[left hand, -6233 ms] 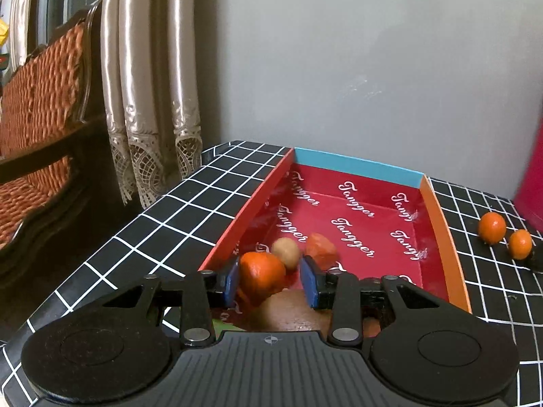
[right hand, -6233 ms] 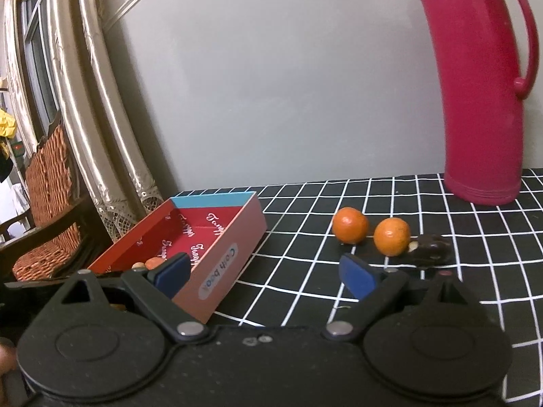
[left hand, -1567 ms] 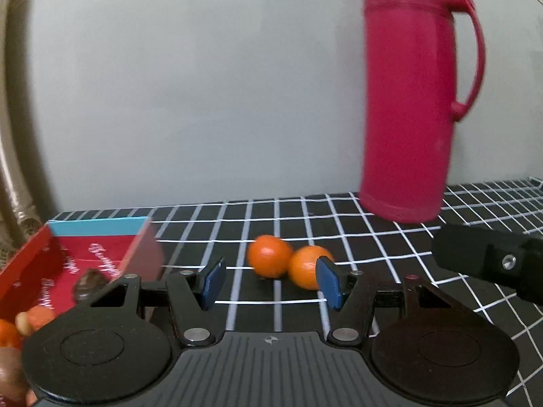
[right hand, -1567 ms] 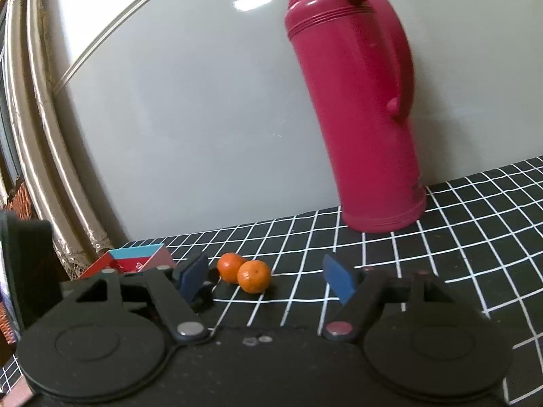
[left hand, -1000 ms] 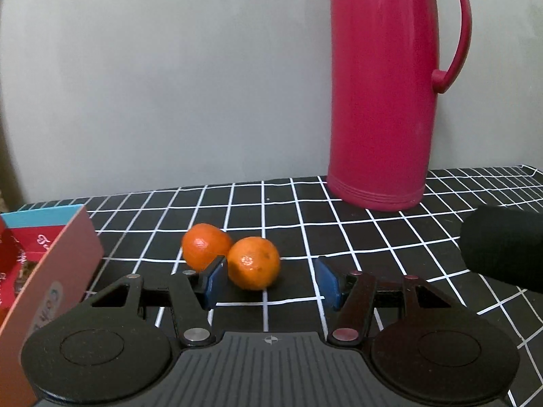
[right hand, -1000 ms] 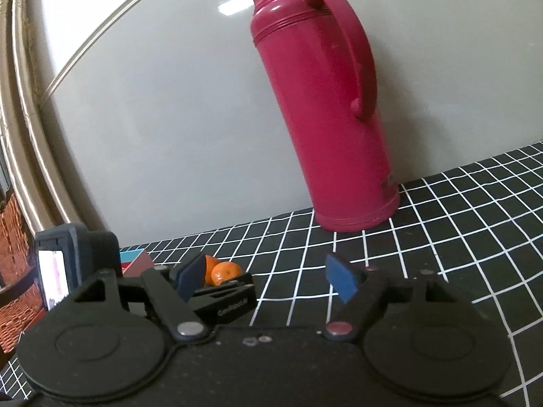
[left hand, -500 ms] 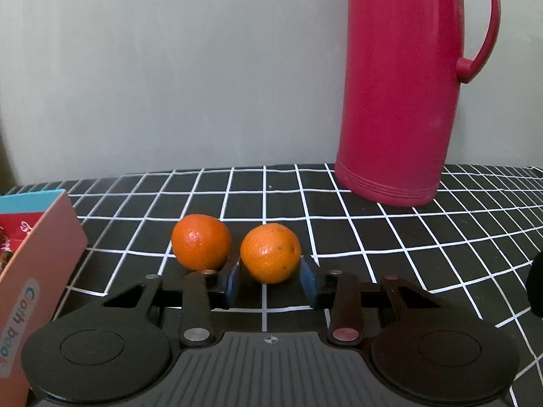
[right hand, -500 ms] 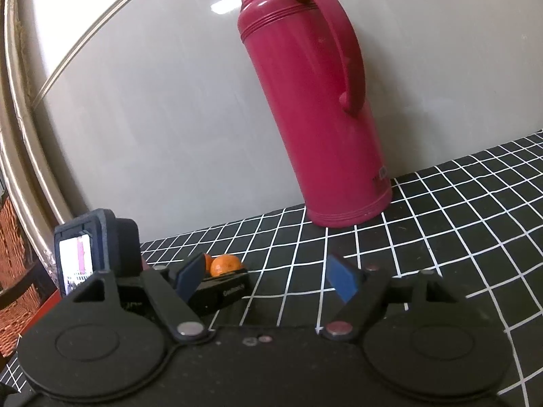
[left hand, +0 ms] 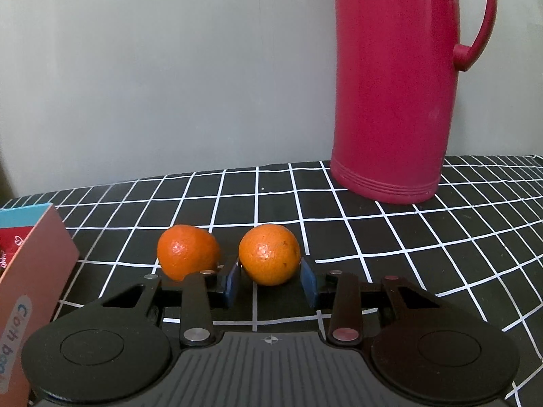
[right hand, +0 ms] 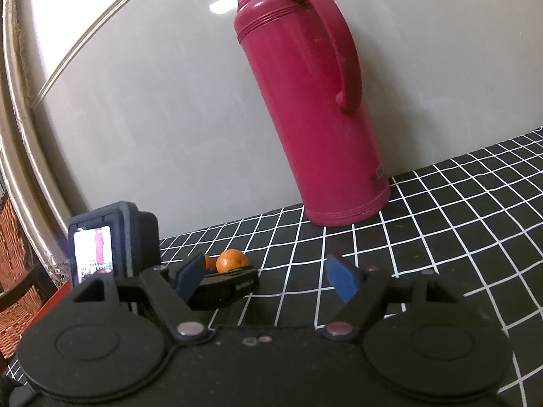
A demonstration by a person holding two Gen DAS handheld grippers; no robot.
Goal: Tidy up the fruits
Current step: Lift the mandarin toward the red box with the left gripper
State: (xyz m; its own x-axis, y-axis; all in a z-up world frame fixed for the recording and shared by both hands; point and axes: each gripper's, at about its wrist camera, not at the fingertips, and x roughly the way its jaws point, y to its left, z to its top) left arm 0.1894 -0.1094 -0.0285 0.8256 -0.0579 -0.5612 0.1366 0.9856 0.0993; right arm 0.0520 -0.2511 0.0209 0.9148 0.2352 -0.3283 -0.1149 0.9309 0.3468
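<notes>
Left gripper (left hand: pixel 270 279): it is pointing forward and somewhat downward over the table, low to the surface, with its blue pads (left hand: pixel 231 283) closing in tight against the two flanks of the right-hand orange (left hand: pixel 269 254) (the fruit is sitting between them and looking clamped).
Right gripper (right hand: pixel 268 276): it is hanging a little above the cloth, tilting gently down toward the wall, its fingers standing wide apart with only bare tablecloth showing between them.
Right-hand orange: it is resting on the checked tablecloth (left hand: pixel 424 237), near the middle of the table's depth, between the left gripper's fingers.
Left-hand orange (left hand: pixel 188 251): it is lying just beside the gripped one, a narrow gap showing between the two, and sitting just outside the left finger.
Box (left hand: pixel 30 271): its pinkish outer wall and blue-topped end are standing at the left edge of the left wrist view, near the left-hand orange but apart from it (a strip of red lining with white lettering is peeking over the rim).
Flask (left hand: pixel 397 84): the tall crimson flask is standing upright against the wall, behind and to the right of the oranges, well apart from them.
Open room: a broad stretch of bare cloth is lying to the right of the fruit and in front of the flask; the wall is closing off the far side.
Cross view: from the right wrist, the left gripper's camera block (right hand: pixel 113 242) is showing at the left, with the oranges (right hand: pixel 230 260) just past it.
</notes>
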